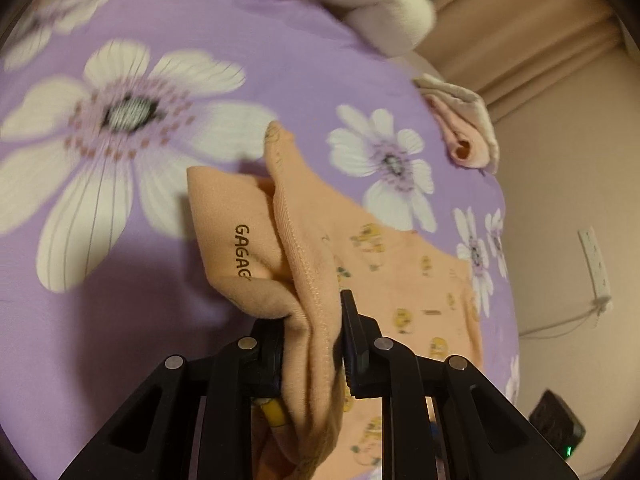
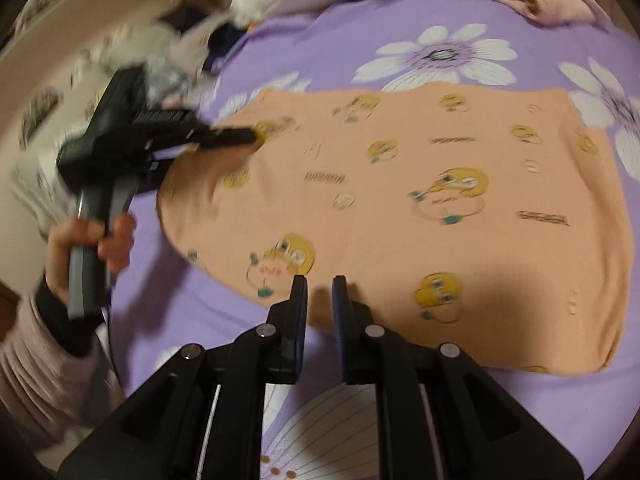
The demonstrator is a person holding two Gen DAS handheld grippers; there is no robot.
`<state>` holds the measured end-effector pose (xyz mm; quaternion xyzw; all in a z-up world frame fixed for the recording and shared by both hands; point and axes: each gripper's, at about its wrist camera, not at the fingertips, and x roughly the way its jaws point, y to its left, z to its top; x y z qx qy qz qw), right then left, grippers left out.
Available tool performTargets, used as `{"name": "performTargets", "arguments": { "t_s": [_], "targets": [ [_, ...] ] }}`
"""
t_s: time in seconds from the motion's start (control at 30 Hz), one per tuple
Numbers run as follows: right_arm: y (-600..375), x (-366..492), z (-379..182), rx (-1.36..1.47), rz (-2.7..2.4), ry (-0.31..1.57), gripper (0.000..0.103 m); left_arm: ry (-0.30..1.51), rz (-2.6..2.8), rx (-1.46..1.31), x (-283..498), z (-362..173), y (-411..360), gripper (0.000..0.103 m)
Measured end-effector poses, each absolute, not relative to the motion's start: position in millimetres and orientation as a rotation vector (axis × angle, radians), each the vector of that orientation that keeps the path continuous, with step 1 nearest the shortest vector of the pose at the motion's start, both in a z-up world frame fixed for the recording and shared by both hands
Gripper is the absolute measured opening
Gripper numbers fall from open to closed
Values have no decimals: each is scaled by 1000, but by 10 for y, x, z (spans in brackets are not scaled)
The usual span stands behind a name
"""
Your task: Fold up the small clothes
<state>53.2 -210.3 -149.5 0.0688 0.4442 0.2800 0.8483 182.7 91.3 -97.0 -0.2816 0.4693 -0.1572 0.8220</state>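
One shirt (image 2: 400, 208) is lying across the bedsheet (image 2: 520, 24), long axis running sideways; my left gripper (image 1: 312, 336) is clenching its bunched end, while my right gripper (image 2: 320, 292) is hovering empty, nearly closed, at the near hem.

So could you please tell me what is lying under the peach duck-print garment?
The peach duck-print garment lies flat on the purple flowered bedsheet, which shows all round it. The left gripper lifts one edge. Anything else beneath is covered.
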Motion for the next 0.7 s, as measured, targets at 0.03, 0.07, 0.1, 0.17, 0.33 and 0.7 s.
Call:
{"name": "performTargets", "arguments": {
  "t_s": [0.03,0.07,0.1,0.17,0.33,0.7],
  "targets": [
    [-2157,540,-1479,176,582,926,14,981,-342,-572,1814,-858,845,19],
    [-2216,578,-1465,210,579,916,14,972,-345,-553,1813,-791,796,18],
    [-2281,616,-1452,246,579,908,14,960,-350,-528,1807,-707,727,18],
    [-2393,700,-1428,314,579,891,14,940,-367,-479,1804,-559,560,18],
    [-2724,873,-1404,498,573,852,17,951,-419,-358,1863,-443,9,18],
    [-3195,1249,-1781,893,588,909,39,1145,-533,-344,1891,-883,-725,18]
  ]
}}
